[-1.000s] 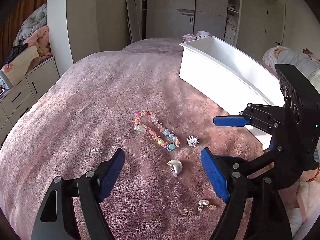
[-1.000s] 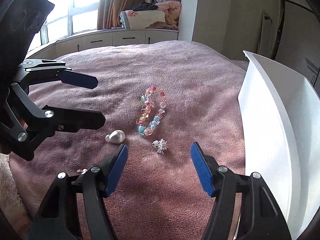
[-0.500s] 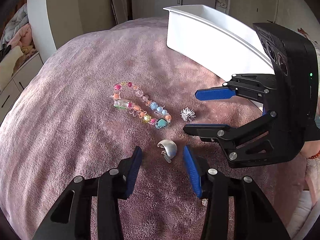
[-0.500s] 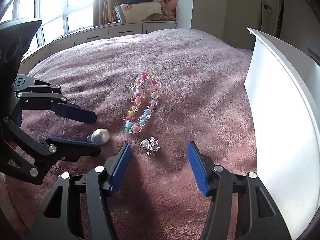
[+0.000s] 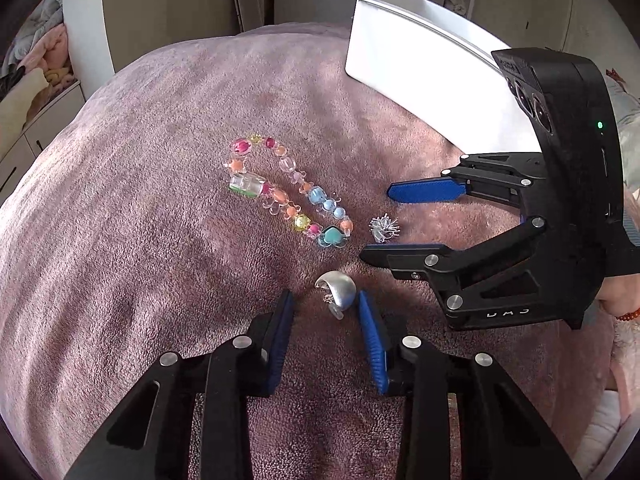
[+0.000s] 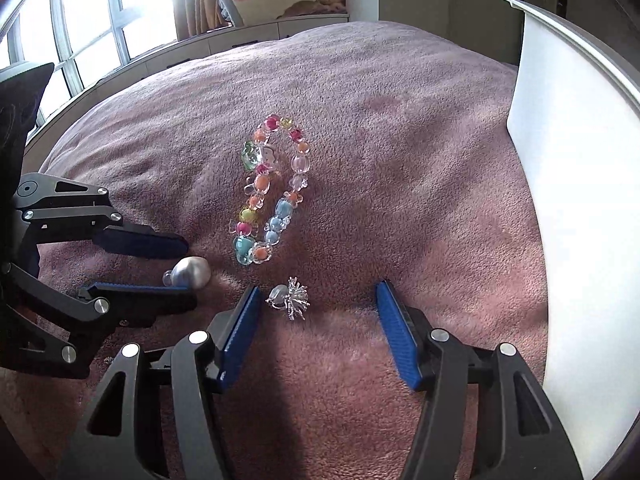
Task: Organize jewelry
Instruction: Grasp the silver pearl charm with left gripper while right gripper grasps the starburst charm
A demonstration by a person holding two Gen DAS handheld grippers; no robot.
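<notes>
A silver dome earring [image 5: 337,289] lies on the pink blanket between the blue pads of my left gripper [image 5: 325,300], which stands partly open around it; it also shows in the right wrist view [image 6: 191,273]. A spiky silver earring [image 6: 291,299] lies between the wide-open pads of my right gripper [image 6: 318,294], close to the left pad; in the left wrist view it lies here [image 5: 383,229]. A colourful bead bracelet [image 5: 285,196] lies just beyond both; the right wrist view shows it too [image 6: 269,192].
A white plastic bin [image 5: 424,60] stands on the blanket at the far right, also in the right wrist view [image 6: 576,168]. The pink blanket [image 5: 140,220] spreads to the left. Drawers and piled bedding line the far wall.
Both grippers have moved down and forward onto the blanket. The left jaws have narrowed around the dome earring. The right jaws now straddle the spiky earring.
</notes>
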